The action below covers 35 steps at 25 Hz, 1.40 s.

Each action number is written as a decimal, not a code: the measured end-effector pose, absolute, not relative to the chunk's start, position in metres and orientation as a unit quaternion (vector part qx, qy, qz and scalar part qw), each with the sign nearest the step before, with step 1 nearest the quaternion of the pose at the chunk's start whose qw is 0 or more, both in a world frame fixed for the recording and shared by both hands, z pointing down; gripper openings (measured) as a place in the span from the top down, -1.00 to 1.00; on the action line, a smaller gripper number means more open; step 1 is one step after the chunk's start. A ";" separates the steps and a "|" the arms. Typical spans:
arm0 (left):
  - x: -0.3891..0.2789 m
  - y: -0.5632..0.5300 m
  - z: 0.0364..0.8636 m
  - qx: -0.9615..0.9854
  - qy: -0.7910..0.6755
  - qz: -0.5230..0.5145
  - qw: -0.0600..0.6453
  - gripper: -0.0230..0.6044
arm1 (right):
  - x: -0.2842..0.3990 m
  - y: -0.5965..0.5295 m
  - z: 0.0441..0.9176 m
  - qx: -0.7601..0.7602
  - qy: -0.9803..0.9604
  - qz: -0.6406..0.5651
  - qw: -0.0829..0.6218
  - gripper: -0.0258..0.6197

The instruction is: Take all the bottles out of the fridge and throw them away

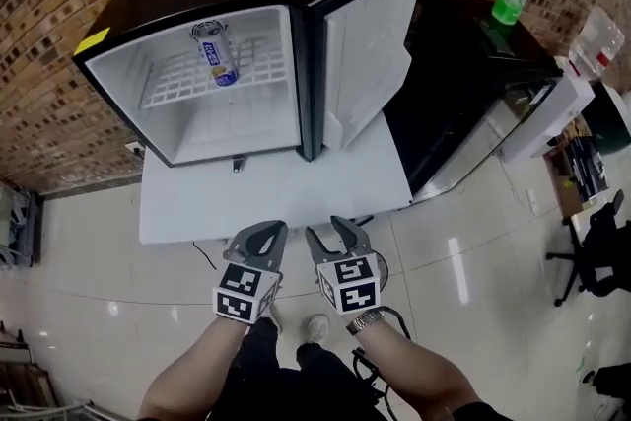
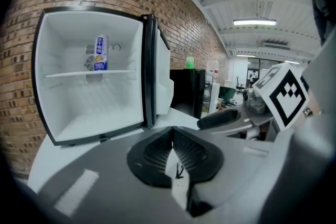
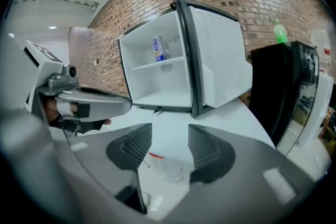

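Left gripper: jaws together, empty. Right gripper: jaws apart, empty. Fridge: door open, one bottle left on shelf; removal not yet begun.

Rough brick wall; glossy tiled floor; fridge interior smooth white plastic; metal wire shelf.

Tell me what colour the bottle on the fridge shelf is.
The bottle is mostly white with blue print; the head view shows it best.
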<state>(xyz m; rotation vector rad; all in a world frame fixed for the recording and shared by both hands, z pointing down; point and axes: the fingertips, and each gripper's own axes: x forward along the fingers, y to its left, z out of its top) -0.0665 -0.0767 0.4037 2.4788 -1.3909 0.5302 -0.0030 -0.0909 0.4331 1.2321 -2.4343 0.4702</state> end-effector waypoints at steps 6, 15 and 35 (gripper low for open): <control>-0.123 -0.097 0.348 0.837 -0.520 0.145 0.087 0.92 | -0.060 -0.127 0.363 0.410 -0.892 0.099 0.163 0.25; -0.193 -0.137 0.288 0.832 -0.544 0.101 0.047 0.92 | -0.127 -0.181 0.294 0.408 -0.900 0.055 0.145 0.25; -0.273 -0.205 0.244 0.858 -0.507 0.078 0.011 0.92 | -0.218 -0.305 0.244 0.478 -0.865 0.036 0.146 0.02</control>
